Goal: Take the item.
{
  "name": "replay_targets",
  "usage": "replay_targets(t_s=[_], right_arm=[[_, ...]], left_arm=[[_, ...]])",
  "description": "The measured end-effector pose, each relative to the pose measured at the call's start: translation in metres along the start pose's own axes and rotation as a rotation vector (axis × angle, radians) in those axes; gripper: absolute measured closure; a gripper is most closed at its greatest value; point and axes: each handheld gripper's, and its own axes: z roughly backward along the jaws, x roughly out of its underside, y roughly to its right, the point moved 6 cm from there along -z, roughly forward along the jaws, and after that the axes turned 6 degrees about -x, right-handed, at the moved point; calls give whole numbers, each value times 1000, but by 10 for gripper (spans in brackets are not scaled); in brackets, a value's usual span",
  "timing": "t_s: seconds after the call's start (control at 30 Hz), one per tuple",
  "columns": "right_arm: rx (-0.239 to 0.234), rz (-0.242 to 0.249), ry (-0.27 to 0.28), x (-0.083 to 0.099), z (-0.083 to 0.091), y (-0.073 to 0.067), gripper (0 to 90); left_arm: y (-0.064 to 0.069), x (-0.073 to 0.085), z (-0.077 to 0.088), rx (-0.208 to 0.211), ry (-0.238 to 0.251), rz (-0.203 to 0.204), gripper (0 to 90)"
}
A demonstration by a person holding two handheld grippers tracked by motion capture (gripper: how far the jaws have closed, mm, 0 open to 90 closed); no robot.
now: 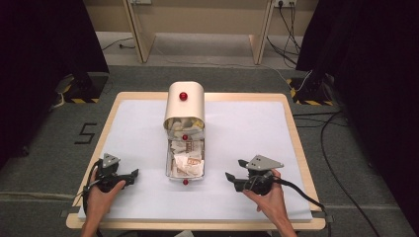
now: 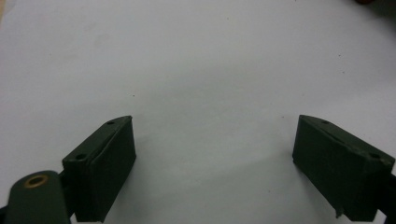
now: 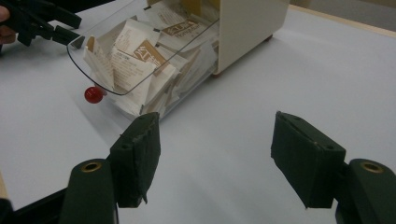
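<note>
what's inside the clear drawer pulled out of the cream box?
The clear drawer holds a loose pile of paper sachets, white and brown, some printed. The cream box covers the drawer's rear, so what lies there, and the bottom of the pile, cannot be seen.

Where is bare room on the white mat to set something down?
Bare stretches of white mat lie on both sides of the cream box with its clear packet-filled drawer. The near corners hold the left gripper and right gripper; the centre is crowded.
</note>
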Motion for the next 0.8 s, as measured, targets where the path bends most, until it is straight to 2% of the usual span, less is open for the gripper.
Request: replay_targets(t_s=[0.23, 0.33, 0.47, 0.53, 0.63, 0.7, 0.77, 0.8], right_arm=[[-41, 23, 6, -9, -12, -13, 359], [-49, 18, 6, -11, -15, -15, 359], [-58, 36, 5, -15, -20, -19, 368], [-84, 21, 17, -17, -24, -23, 382], [-78, 49, 4, -20, -27, -26, 383], [-102, 51, 15, -23, -30, -31, 396], [-103, 57, 12, -23, -31, -32, 396], [-101, 76, 4, -25, -34, -35, 398]], left_arm=[[0, 0, 0, 0, 0, 0, 123], [0, 0, 0, 0, -1, 0, 123], [0, 0, 0, 0, 0, 0, 123], [0, 0, 0, 0, 0, 0, 123], [0, 0, 0, 0, -1, 0, 123], [0, 0, 0, -1, 0, 0, 123], [0, 0, 0, 0, 0, 0, 123], [0, 0, 0, 0, -1, 0, 123]])
